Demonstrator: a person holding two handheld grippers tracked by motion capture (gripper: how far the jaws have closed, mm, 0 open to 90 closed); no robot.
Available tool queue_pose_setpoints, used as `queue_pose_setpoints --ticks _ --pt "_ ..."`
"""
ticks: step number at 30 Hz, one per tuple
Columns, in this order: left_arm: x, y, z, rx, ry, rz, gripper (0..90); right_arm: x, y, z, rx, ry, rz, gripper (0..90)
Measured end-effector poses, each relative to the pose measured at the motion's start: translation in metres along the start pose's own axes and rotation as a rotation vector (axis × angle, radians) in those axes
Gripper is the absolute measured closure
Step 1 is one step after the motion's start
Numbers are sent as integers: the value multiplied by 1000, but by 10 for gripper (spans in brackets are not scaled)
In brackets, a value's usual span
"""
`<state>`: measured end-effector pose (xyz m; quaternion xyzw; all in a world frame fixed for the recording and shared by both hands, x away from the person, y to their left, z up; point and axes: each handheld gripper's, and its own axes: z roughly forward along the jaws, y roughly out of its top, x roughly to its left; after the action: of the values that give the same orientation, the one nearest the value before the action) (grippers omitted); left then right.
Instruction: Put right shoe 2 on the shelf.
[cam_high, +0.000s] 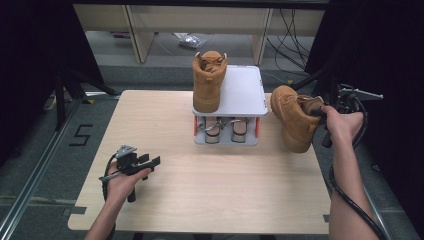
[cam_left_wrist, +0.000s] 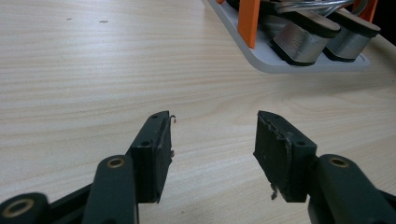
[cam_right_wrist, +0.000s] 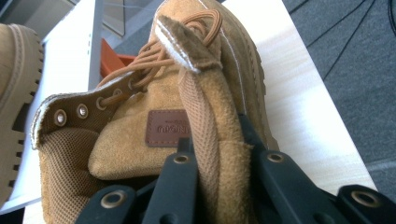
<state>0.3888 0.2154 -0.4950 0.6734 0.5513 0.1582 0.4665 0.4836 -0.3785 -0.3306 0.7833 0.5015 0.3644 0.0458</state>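
Light wood desk (cam_high: 210, 185), grey floor around, black curtains at sides. Right tongs (cam_high: 320, 116) pinching collar of tan boot (cam_high: 292, 117), apparently lifted off desk at right edge. Second boot (cam_high: 209, 80) atop white rack (cam_high: 245, 90) at far centre. Left tongs (cam_high: 150, 162) spread, near left.

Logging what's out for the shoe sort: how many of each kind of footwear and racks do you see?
Boots: 2, one on the rack top, one in the right claw
Sandals: 2, on the lower shelf
Rack: 1
Total: 5
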Motion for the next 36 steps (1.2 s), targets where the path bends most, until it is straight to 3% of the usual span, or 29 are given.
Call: queue_pose_setpoints --ticks 2,4,6,8,11,16,17,18,22,24,28,29,30,33,34,35,36 --pt "-1 0 0 0 1 -3 454 1 2 -2 -3 7 -11 824" --pt "-1 0 0 -1 -1 -2 454 4 3 -2 -23 14 32 824" --pt "0 0 0 -3 -3 2 454 3 4 -5 -23 28 1 824" --pt "0 0 0 1 2 1 454 6 5 -5 -37 57 12 825" --pt "0 0 0 -1 1 -1 456 7 7 -8 -42 55 -9 824" --pt "0 0 0 -2 4 -6 456 15 10 -10 -66 82 14 824" --pt "0 0 0 -2 5 -6 456 15 10 -11 -56 66 -6 824" --pt "0 0 0 -1 5 -7 456 17 10 -11 -69 73 9 824" --pt "0 0 0 1 -1 0 456 21 12 -13 -73 77 -13 824" --pt "0 0 0 0 1 0 456 24 13 -14 -86 91 10 824" --pt "0 0 0 0 1 0 456 28 15 -16 -102 94 8 824" --pt "0 0 0 1 0 0 456 28 16 -16 -108 83 -16 824" --pt "0 -1 1 -3 -4 -1 456 29 16 -17 -103 97 1 824" --pt "0 -1 1 -2 -4 -1 456 31 18 -19 -123 96 -9 824" --pt "0 -1 1 -2 -5 -1 456 30 19 -19 -138 92 -39 824" --pt "0 -1 1 -2 -4 -1 456 33 19 -20 -131 96 -6 824" --pt "0 -1 1 -1 -5 -1 456 32 19 -20 -133 96 -18 824"
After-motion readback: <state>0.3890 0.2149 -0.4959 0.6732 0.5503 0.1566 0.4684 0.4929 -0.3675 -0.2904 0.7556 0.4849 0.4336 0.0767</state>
